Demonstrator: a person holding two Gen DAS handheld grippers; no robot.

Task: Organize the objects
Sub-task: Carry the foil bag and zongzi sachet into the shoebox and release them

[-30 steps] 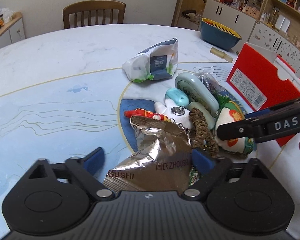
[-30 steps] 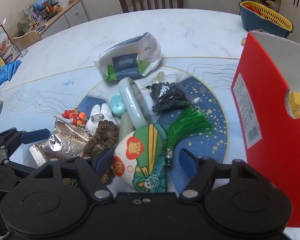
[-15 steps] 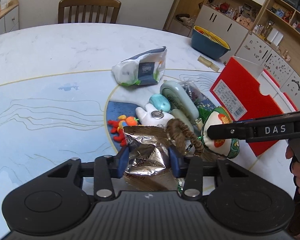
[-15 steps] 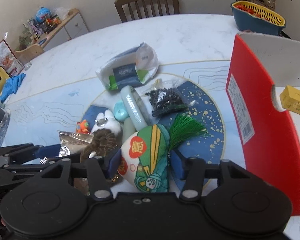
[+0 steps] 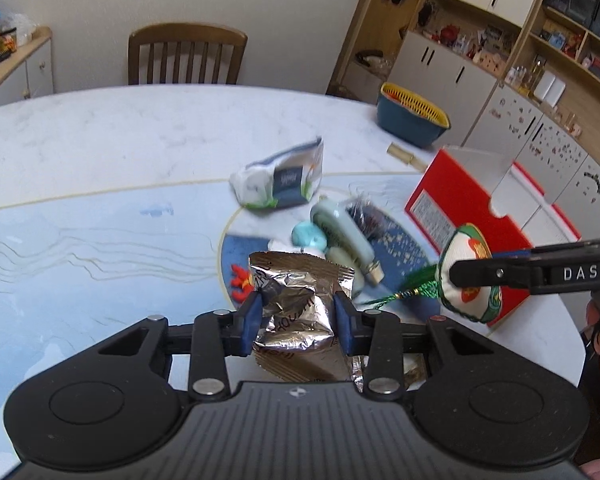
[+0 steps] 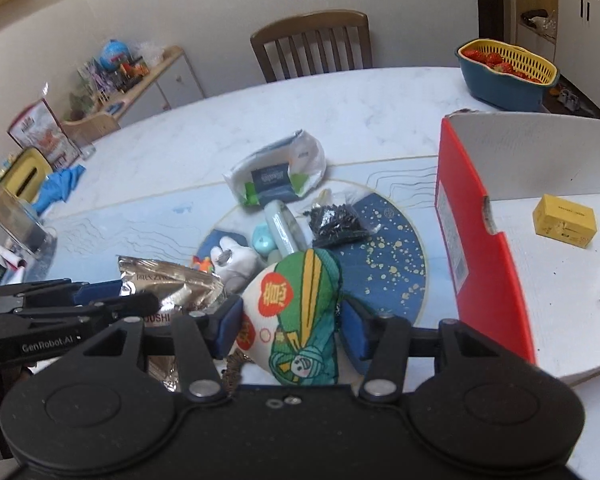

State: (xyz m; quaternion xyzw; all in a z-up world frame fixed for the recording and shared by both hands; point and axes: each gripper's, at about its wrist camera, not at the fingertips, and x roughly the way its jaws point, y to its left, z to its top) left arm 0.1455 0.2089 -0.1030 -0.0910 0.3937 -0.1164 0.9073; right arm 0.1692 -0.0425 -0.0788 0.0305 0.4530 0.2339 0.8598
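- Both grippers have closed on their loads and lifted them off the pile since a second ago: then the jaws stood wide around the foil snack packet and the embroidered pouch, which still lay on the table.
- Left gripper (image 5: 296,322): its jaws have just been closing and now clench the crumpled foil snack packet (image 5: 300,300) between the blue pads, the packet's top sticking up beyond the fingertips and its lower edge hanging under them.
- Right gripper (image 6: 290,326): its jaws have just been closing too and grip the embroidered pouch (image 6: 296,312) across its middle; the green tassel (image 5: 404,294) trails off the pouch's end, seen in the left wrist view.
- Beyond the left fingertips on the round table (image 5: 100,152) lie a pale green case (image 5: 342,232), a teal soap-shaped piece (image 5: 309,236) and a tissue pack (image 5: 280,180).
- Ahead of the right fingertips sit a white plush toy (image 6: 236,260) and a bag of black bits (image 6: 336,224).
- Right of the right fingers stands the red-sided open box (image 6: 476,240), holding a yellow carton (image 6: 564,220).
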